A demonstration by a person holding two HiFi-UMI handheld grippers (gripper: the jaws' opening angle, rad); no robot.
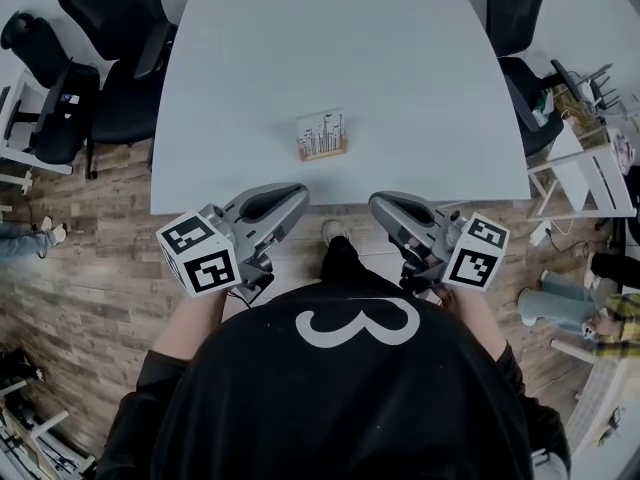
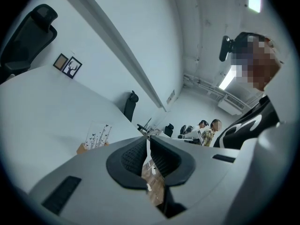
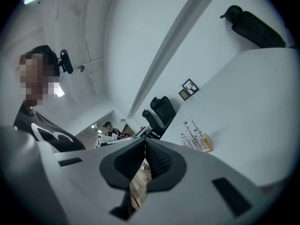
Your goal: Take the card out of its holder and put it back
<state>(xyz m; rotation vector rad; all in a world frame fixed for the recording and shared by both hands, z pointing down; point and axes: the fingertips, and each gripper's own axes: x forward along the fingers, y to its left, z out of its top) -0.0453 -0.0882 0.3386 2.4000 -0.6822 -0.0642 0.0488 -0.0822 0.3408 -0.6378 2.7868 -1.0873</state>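
From where I stand, the small pale card printed with thin dark stems (image 1: 322, 128) is upright in its low light-wood block holder (image 1: 322, 153) on the broad pale-grey table (image 1: 250, 68), close to the near edge and roughly central. Both tools are held back from it, off the table edge over the wood-plank floor (image 1: 90, 288). The grey left gripper (image 1: 290, 196) has its ribbed black jaws pressed together with nothing between them, and the grey right gripper (image 1: 380, 204) is the same, closed and empty. Each gripper's own view shows the card off to one side (image 2: 97, 134) (image 3: 193, 133), well apart from the closed tips (image 2: 147, 143) (image 3: 144, 146). The card looks thin, light and a little flexible, with a smooth face that could slip under a loose pinch or bend under a hard one. I'd judge the best hold is on its upper edge, pads flat on both faces, pulling straight up along the slot. The holder (image 2: 83, 148) (image 3: 206, 144) seems light enough to lift or slide with the card, so the other claw would likely need to steady the block by its ends.
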